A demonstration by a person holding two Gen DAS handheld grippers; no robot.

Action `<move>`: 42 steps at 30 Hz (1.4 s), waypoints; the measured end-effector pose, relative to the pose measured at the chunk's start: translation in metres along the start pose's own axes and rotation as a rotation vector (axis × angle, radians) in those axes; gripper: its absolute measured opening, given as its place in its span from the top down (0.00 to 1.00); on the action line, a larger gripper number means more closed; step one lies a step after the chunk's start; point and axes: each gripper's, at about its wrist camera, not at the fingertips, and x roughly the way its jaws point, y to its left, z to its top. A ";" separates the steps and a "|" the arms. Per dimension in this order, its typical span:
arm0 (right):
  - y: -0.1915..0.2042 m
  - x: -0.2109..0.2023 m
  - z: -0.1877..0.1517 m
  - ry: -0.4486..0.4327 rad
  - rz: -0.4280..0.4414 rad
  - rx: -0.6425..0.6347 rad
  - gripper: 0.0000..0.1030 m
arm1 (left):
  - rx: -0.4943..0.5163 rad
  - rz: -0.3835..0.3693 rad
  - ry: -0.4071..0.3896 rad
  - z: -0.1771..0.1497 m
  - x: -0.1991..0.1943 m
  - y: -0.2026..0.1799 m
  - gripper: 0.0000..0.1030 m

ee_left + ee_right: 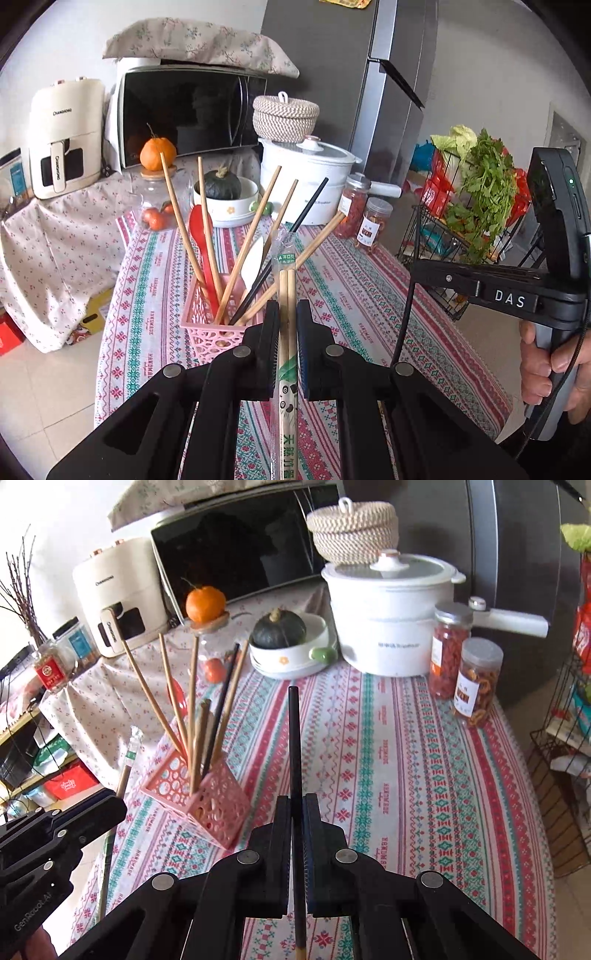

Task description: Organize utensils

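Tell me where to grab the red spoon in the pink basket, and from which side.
Grip the red spoon on its upper handle, just under the bowl, coming from above. It stands bowl-up, leaning left, in the pink basket, with chopsticks fanned close around it; its lower handle is boxed in, so a side approach looks crowded.

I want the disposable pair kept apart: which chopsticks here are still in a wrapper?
The wrapped bamboo chopsticks clamped in the left gripper: a clear printed sleeve covers them. The sticks in the pink basket are bare.
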 end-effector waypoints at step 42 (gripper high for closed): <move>-0.062 0.068 -0.087 0.543 -0.026 -0.116 0.56 | -0.261 -0.037 0.545 -0.108 0.091 0.070 0.90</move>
